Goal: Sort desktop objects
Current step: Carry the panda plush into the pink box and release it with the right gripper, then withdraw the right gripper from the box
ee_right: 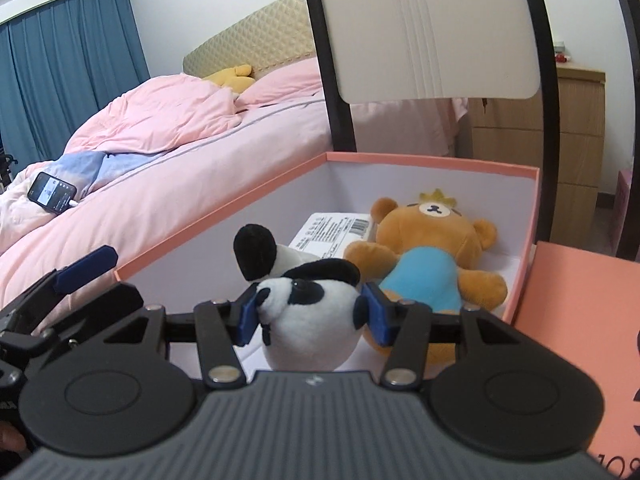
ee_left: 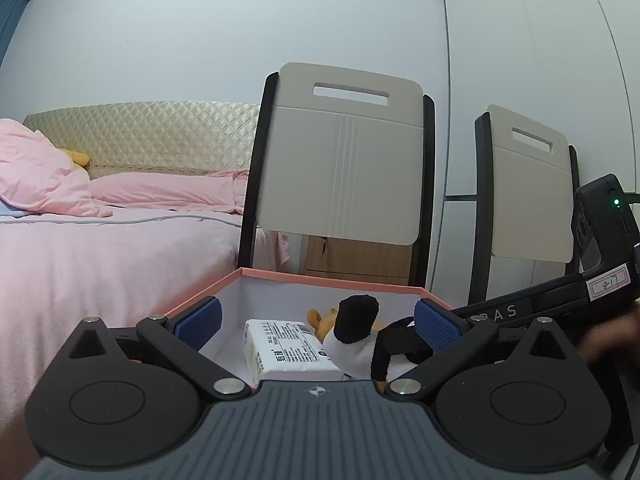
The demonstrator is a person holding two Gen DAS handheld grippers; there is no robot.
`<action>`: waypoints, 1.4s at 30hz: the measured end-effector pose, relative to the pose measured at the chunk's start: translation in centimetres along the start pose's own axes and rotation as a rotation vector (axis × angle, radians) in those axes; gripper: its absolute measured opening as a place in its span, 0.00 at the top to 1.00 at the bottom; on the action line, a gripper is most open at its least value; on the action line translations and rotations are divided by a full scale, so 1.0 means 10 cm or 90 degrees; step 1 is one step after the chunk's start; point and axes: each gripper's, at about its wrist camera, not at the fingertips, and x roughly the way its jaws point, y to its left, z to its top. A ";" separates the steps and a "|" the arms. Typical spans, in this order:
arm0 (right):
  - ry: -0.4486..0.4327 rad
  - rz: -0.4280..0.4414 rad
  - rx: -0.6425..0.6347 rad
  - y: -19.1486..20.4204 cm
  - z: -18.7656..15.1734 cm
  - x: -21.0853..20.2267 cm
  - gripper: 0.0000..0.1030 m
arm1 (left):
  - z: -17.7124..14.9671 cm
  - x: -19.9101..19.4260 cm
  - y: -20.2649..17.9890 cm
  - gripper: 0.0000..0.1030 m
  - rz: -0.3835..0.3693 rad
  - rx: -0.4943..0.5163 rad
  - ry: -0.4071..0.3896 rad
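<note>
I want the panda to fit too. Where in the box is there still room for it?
Bare floor shows along the box's left wall, beside the tissue pack, toward the near left corner. The right side is crowded: the bear fills it. The right gripper holds the panda at the near edge.

black-and-white panda plush [ee_right: 308, 312] – above the box [ee_right: 432, 162] – beside a bear plush [ee_right: 424, 256].

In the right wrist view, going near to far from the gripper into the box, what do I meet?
Right gripper shut on the panda plush → brown bear plush → white packet → far wall of the pink box.
</note>
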 end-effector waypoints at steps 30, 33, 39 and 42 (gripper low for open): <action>-0.207 -0.156 0.019 0.15 -0.29 -1.21 0.09 | -0.08 -0.04 -0.17 0.00 -0.031 0.036 -0.004; -0.233 -0.197 0.033 0.18 -0.49 -1.37 0.09 | -0.08 -0.05 -0.18 0.00 -0.035 0.035 -0.004; -0.278 -0.262 0.046 0.26 -0.75 -1.57 0.01 | -0.08 -0.05 -0.19 0.00 -0.037 0.032 -0.004; -0.296 -0.284 0.046 0.31 -0.80 -1.61 0.00 | -0.09 -0.05 -0.20 0.00 -0.040 0.034 -0.003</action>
